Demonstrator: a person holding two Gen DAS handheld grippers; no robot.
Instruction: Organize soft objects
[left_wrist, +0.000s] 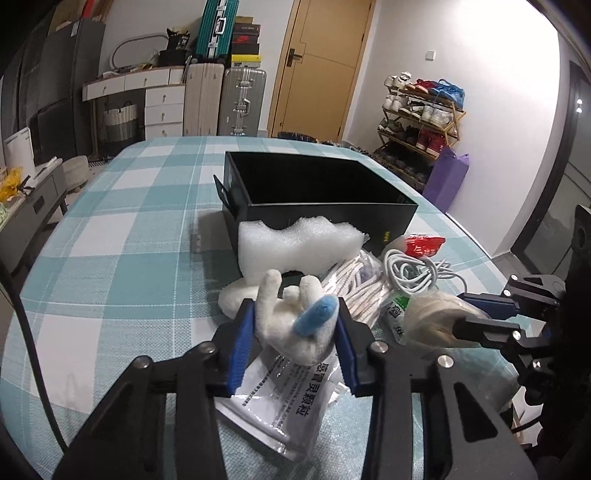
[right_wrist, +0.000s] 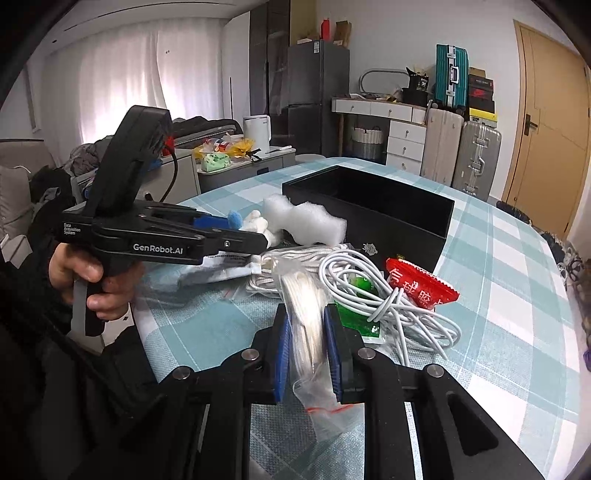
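Note:
My left gripper (left_wrist: 293, 325) is shut on a white plush toy with a blue tip (left_wrist: 295, 317), held just above a white printed sachet (left_wrist: 280, 398). It also shows in the right wrist view (right_wrist: 255, 230) holding the toy (right_wrist: 258, 223). My right gripper (right_wrist: 306, 332) is shut on a clear plastic bag with pale contents (right_wrist: 306, 314); in the left wrist view the right gripper (left_wrist: 458, 314) grips the bag (left_wrist: 432, 317). An open black box (left_wrist: 317, 195) stands behind a white foam piece (left_wrist: 295, 247).
A coiled white cable (right_wrist: 388, 295), a red snack packet (right_wrist: 421, 284), a green sachet (right_wrist: 358, 310) and a bag of white cord (left_wrist: 358, 291) lie on the teal checked tablecloth (left_wrist: 129, 221). The box also shows in the right wrist view (right_wrist: 388, 210).

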